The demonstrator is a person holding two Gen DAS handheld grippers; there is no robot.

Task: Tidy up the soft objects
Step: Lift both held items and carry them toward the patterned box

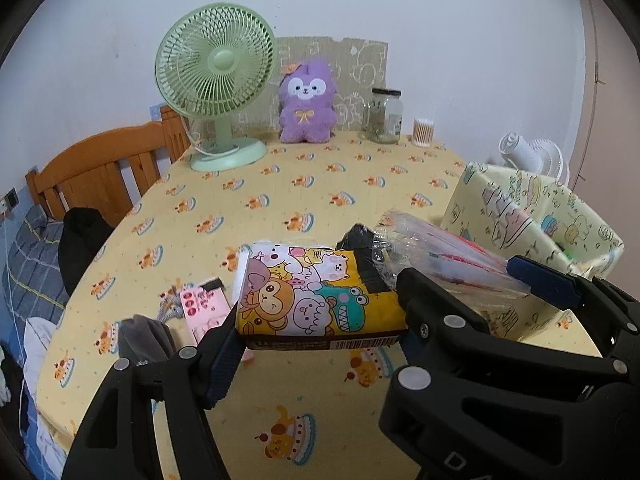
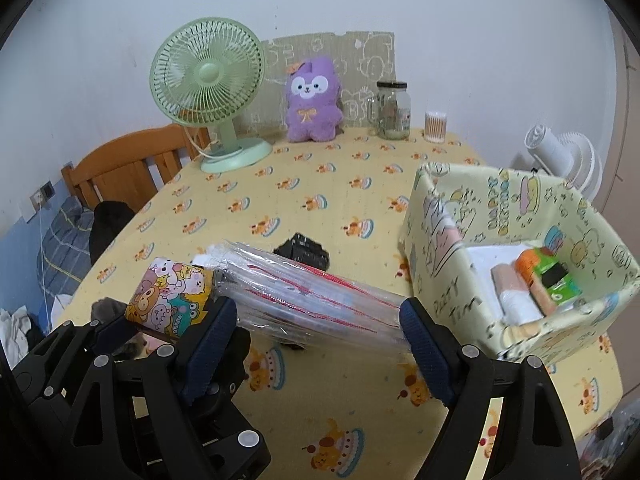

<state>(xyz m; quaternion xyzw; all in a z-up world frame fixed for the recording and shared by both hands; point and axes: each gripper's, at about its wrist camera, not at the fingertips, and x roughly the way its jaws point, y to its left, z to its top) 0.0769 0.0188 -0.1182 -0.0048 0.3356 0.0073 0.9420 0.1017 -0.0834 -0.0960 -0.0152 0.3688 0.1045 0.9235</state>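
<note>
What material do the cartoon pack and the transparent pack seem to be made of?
Cartoon pack: probably glossy printed plastic film; it shines and carries a barcode. Transparent pack: clear crinkled plastic film with glare, its contents showing through.

Tissue pack (image 1: 316, 296) (cartoon animals, yellow wrap) lifted off tabletop, level. Clear mask pack (image 2: 316, 304) beside it, also airborne, tilted. Fabric bin (image 2: 520, 240) at right edge, partly filled.

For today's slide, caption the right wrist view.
Right gripper holds a clear pack above the table, beside the fabric box.
</note>
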